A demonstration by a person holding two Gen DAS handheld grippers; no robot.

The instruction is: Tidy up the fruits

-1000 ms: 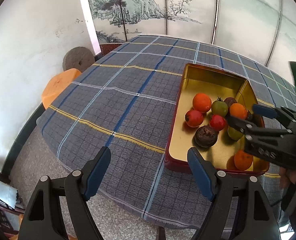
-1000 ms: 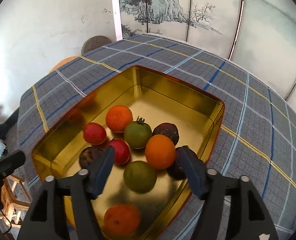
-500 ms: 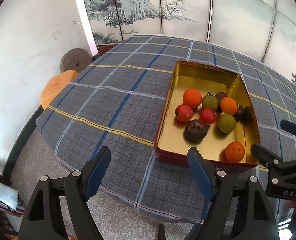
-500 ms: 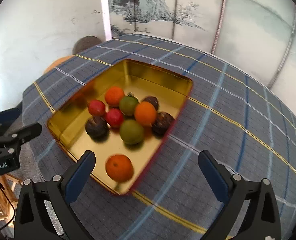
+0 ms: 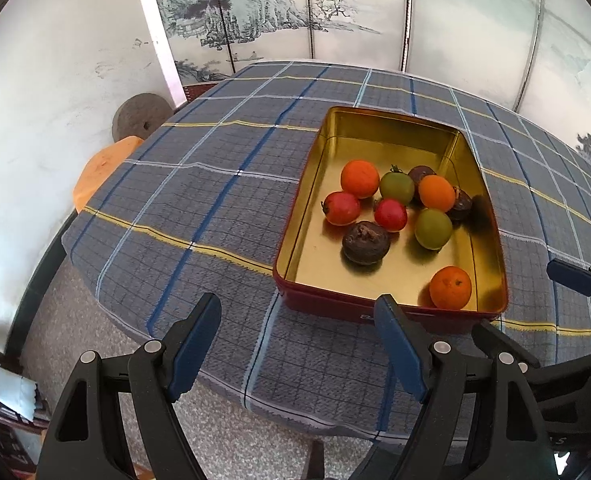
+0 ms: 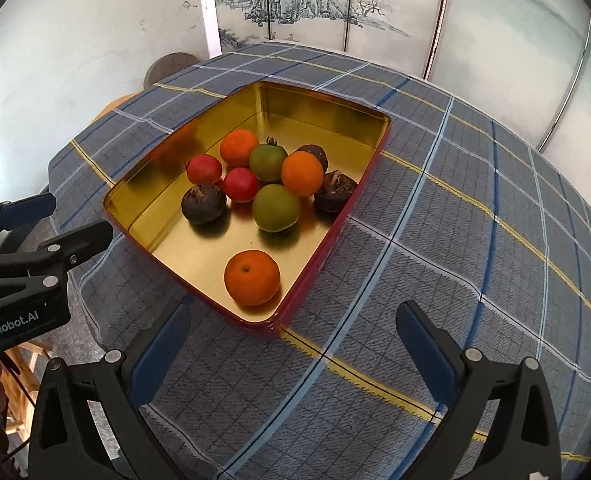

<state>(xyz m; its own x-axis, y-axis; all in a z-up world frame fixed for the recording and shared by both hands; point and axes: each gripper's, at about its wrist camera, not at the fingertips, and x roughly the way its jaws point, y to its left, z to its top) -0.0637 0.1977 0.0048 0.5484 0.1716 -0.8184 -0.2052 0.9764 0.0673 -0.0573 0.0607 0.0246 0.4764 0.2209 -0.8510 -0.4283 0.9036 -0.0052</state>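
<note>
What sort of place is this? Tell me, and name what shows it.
Probably a room in a home, perhaps a dining or sitting room: a round table under a blue-grey plaid cloth, a folding screen painted with an ink landscape behind it, and a gold-lined red metal tin of fruit.

Bench (image 5: 183,208): round, with its edge curving down toward the floor.
Cloth (image 6: 435,264): grey-blue plaid with yellow, white and blue lines, draped over the whole top.
Tin (image 5: 379,312): gold inside, red outside, sitting flat on the cloth.
</note>
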